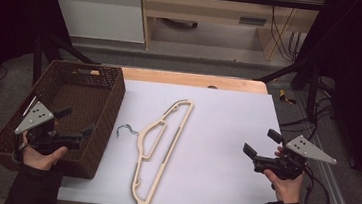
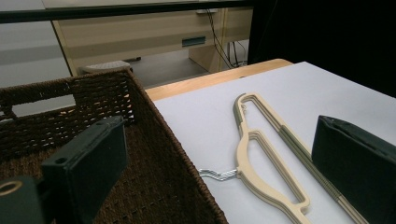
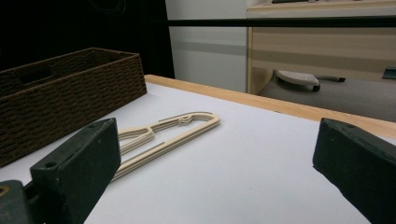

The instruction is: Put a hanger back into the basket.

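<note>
Lying flat mid-table on the white sheet (image 1: 226, 136): a cream plastic clothes hanger (image 1: 160, 148) with its thin metal hook (image 1: 127, 129) pointing at the dark brown woven basket (image 1: 96, 124), just beside that wall. Best approached low, probably from the right, pinching one slim bar square and lifting level so the hook clears the rim. Left gripper (image 1: 77, 122) over the basket's near corner, jaws spread wide, gripping nothing. Right gripper (image 1: 261, 142) well apart at the table's right side, jaws gaping too, touching nothing.

The cream hanger (image 1: 162, 148) lies flat on the white table (image 1: 226, 136), just beside the brown wicker basket (image 1: 114, 93), its metal hook (image 1: 127, 129) pointing toward that basket.
</note>
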`<state>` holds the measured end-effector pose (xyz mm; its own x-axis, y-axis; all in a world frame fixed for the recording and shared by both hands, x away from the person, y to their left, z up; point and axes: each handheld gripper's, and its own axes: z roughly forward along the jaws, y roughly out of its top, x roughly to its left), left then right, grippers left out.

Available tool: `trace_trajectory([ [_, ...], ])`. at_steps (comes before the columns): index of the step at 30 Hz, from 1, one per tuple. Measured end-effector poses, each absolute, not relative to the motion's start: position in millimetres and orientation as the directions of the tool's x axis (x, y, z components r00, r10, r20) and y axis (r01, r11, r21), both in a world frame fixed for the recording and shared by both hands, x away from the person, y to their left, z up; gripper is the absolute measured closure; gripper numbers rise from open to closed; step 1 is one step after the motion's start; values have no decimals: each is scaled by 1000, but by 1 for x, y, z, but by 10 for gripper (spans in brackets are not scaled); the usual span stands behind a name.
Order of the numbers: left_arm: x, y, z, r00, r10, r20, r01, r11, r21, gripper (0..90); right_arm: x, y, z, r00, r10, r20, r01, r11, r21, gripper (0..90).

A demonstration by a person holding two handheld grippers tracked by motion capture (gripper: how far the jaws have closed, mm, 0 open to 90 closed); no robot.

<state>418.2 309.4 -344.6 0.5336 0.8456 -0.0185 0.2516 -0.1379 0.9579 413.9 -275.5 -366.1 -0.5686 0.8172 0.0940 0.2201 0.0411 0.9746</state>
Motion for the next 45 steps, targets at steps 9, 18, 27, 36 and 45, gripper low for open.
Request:
trace_trajectory([
  [9, 418, 286, -346, 550, 835, -12, 260, -158, 953, 59, 415, -271, -368, -567, 819, 88, 236, 59, 970, 14],
  [18, 418, 258, -352, 574, 819, -23, 286, -174, 942, 92, 415, -265, -369, -583, 808, 81, 237, 74, 969, 14],
  [27, 423, 219, -374, 606, 794, -46, 369, -230, 900, 129, 416, -260, -370, -589, 805, 73, 246, 93, 965, 14],
  [36, 433, 197, -399, 616, 785, -60, 457, -294, 839, 194, 417, -259, -370, -587, 806, 71, 250, 98, 963, 13],
  [45, 435, 185, -420, 612, 787, -77, 547, -351, 760, 285, 417, -257, -372, -589, 806, 66, 258, 110, 960, 13],
])
